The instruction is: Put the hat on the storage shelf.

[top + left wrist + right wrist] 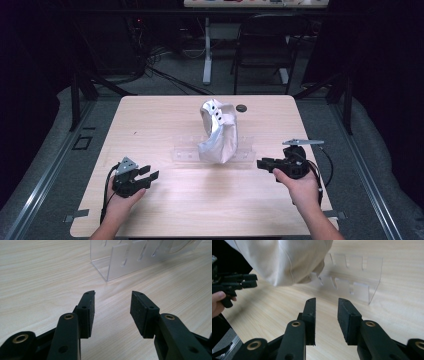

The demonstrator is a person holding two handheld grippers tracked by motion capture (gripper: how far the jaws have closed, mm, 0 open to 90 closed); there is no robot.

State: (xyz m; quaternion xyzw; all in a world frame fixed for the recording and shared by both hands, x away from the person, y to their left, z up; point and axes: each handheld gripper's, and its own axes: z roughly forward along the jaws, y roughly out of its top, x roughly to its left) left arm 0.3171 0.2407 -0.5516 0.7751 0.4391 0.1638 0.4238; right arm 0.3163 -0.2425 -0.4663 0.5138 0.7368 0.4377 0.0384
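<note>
The white cap (218, 132) sits on the clear rack (186, 152) mid-table, and both the left gripper (148, 175) and right gripper (261, 163) are released, so move in slowly and pinch the cloth gently from both sides

The white cap (218, 132) covers the middle of the clear acrylic rack (186, 153), so the slots beneath it are hidden. Beyond the cap, a small dark round object (242, 108) is too small to identify, perhaps a lid. The picture's top edge crops the rack (130, 257) in the left gripper view.
</note>
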